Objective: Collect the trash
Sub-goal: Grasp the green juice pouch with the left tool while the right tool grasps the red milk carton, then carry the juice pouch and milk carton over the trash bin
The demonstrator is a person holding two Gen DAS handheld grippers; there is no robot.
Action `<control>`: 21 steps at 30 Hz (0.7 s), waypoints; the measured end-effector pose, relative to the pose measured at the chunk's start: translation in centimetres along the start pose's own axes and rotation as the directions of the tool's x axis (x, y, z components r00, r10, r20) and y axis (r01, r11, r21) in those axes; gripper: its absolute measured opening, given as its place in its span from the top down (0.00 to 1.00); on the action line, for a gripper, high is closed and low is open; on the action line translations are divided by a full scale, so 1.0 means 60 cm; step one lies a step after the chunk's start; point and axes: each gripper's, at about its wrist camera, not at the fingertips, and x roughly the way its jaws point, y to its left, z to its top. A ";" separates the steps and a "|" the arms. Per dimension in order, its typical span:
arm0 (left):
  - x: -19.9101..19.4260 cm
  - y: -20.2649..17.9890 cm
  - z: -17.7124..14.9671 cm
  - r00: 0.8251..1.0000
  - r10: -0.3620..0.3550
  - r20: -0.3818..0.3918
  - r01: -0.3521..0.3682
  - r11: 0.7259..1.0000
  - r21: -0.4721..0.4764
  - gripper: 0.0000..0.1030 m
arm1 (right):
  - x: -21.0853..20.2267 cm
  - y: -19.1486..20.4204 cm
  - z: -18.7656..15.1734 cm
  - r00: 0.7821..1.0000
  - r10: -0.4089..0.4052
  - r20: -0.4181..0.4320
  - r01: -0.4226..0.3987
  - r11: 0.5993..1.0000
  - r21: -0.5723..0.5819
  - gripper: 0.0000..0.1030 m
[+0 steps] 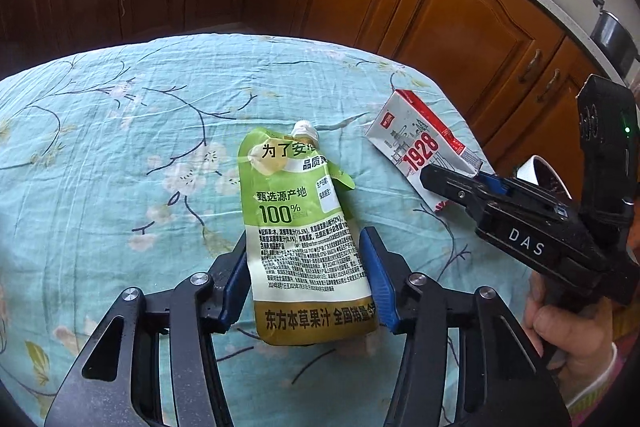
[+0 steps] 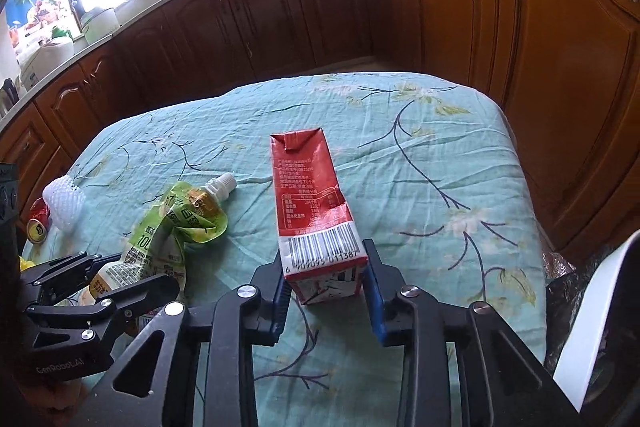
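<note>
Left gripper (image 1: 306,269) brackets pouch (image 1: 298,223), right gripper (image 2: 326,285) carton (image 2: 316,211) near table (image 2: 460,155) edge; both spread, pre-grasp.

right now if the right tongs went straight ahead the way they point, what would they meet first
The red carton, already lying between the right tongs. The fingers flank its barcode end, so pushing on would shove it along the tablecloth. Whether they already touch is unclear.

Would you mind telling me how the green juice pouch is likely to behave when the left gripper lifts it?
The green juice pouch looks floppy: its upper part is creased and folded over in the right wrist view, so it will probably sag beyond the left gripper. It lies flat and seems empty, hence likely light. Its glossy film may slip between the fingers.
</note>
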 end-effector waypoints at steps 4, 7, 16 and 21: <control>-0.017 -0.017 -0.009 1.000 -0.025 0.016 0.024 0.999 0.027 0.51 | -0.046 0.001 -0.025 0.999 0.010 0.040 -0.011 0.999 0.031 0.69; -0.033 -0.025 -0.021 0.999 -0.046 0.020 0.045 0.998 0.041 0.51 | -0.080 0.000 -0.047 0.998 0.003 0.068 -0.007 0.999 0.054 0.69; -0.065 -0.048 -0.075 0.993 -0.114 -0.026 0.116 0.988 0.098 0.53 | -0.140 -0.014 -0.129 0.999 -0.032 0.039 0.026 0.989 0.144 0.69; -0.052 -0.047 -0.086 0.993 -0.094 -0.068 0.099 0.991 0.086 0.52 | -0.137 -0.018 -0.131 0.999 -0.028 0.023 0.024 0.988 0.153 0.59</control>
